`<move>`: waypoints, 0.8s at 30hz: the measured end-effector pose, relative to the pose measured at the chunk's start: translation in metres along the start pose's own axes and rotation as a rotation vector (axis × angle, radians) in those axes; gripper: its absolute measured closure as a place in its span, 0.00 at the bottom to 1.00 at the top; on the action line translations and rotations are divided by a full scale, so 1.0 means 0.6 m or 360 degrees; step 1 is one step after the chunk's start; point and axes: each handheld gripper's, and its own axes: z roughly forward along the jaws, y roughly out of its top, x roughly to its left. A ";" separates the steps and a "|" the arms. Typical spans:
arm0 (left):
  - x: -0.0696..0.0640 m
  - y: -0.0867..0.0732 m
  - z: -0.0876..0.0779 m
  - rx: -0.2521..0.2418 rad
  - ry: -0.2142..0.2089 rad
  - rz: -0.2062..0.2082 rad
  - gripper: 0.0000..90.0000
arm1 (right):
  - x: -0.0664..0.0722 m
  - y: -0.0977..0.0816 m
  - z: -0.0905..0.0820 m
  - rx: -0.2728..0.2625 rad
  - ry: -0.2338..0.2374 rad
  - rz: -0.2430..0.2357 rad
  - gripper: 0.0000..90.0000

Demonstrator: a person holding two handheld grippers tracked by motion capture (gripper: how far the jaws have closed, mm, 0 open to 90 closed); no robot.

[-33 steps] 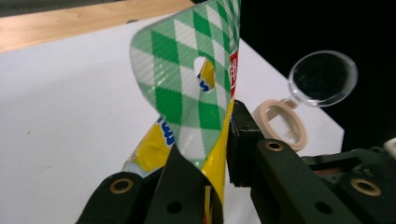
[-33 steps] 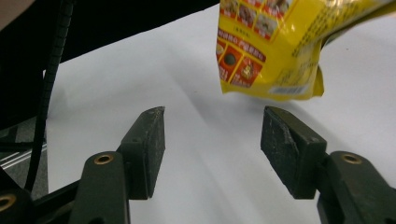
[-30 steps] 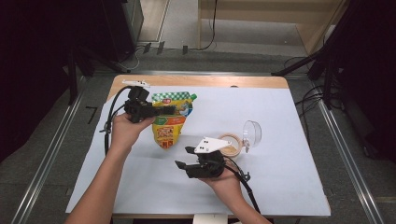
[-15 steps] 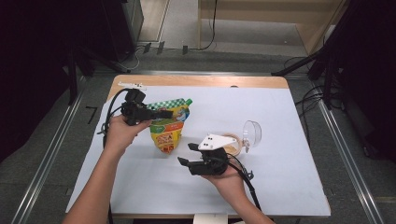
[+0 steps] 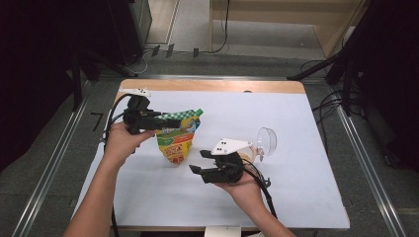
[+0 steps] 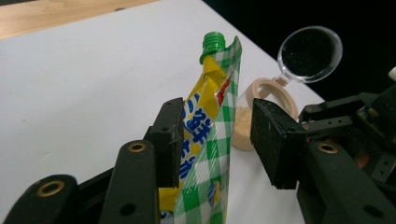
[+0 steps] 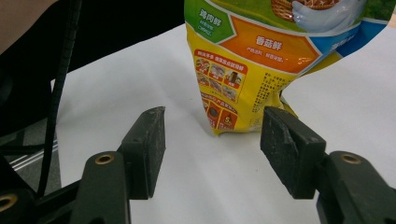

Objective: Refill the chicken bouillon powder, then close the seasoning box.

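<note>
The left hand-held gripper (image 6: pixel 212 140) has just been opening its jaws: they now stand spread, with the top of the pouch (image 6: pixel 208 140) between them. The left pad lies against or just beside the foil; the right pad stands clear of it. In the high view this hand-held gripper (image 5: pixel 160 120) sits at the pouch's 9 o'clock, pointing toward 3 o'clock, and the pouch (image 5: pixel 177 138) stands on the white sheet of the table (image 5: pixel 296 197) with its green cap (image 6: pixel 212 42) up. A second ago the jaws were clamped on the pouch top, so the pouch has been let go and seems to stand unaided, leaning a little.

The right hand-held gripper (image 7: pixel 212 154) is spread with nothing in it, its jaws aimed at the pouch's bottom corner (image 7: pixel 233 126), near but apart. In the high view it (image 5: pixel 210 170) lies at the pouch's 4 o'clock.

Farther out, at the pouch's 3 o'clock, a small jar (image 6: pixel 254 121) holding tan powder stands with its clear lid (image 6: pixel 308 53) flipped open.

The release suggests a handover or regrip: the right hand-held gripper looks placed to take the pouch next, with pouring toward the jar a likely aim. The freed pouch could tip.
</note>
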 end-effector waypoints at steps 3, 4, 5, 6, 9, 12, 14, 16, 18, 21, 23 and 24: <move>-0.005 0.002 -0.008 -0.0006 0.0012 0.0017 0.58 | -0.003 0.003 -0.001 0.0017 0.0020 0.0007 0.47; -0.006 0.002 -0.011 -0.0013 0.0014 0.0015 0.57 | -0.003 0.003 -0.001 0.0018 0.0021 0.0008 0.47; -0.006 0.003 -0.014 -0.0018 0.0015 0.0012 0.56 | -0.004 0.004 -0.002 0.0022 0.0026 0.0009 0.47; -0.007 0.004 -0.018 -0.0017 0.0018 0.0007 0.55 | -0.003 0.005 -0.003 0.0023 0.0029 0.0012 0.47; -0.008 0.006 -0.031 -0.0046 0.0042 -0.0011 0.53 | -0.002 0.009 -0.008 0.0019 0.0005 0.0011 0.47; -0.007 0.007 -0.042 -0.0029 0.0063 -0.0059 0.48 | -0.001 0.016 -0.015 0.0010 0.0005 0.0013 0.48; -0.008 0.008 -0.049 -0.0036 0.0083 -0.0068 0.47 | -0.001 0.019 -0.019 0.0013 0.0007 0.0012 0.48; -0.007 0.007 -0.055 -0.0041 0.0077 -0.0077 0.45 | -0.002 0.021 -0.023 0.0021 0.0012 0.0018 0.48; -0.006 0.006 -0.059 -0.0033 0.0084 -0.0084 0.44 | -0.004 0.024 -0.028 0.0029 0.0017 0.0028 0.48; -0.004 0.005 -0.068 -0.0043 0.0087 -0.0092 0.43 | -0.007 0.028 -0.035 0.0033 0.0020 0.0034 0.48; -0.003 0.004 -0.075 -0.0052 0.0095 -0.0094 0.42 | -0.009 0.031 -0.041 0.0032 0.0017 0.0030 0.48; -0.002 0.003 -0.080 -0.0058 0.0098 -0.0099 0.42 | -0.010 0.034 -0.045 0.0038 0.0013 0.0035 0.48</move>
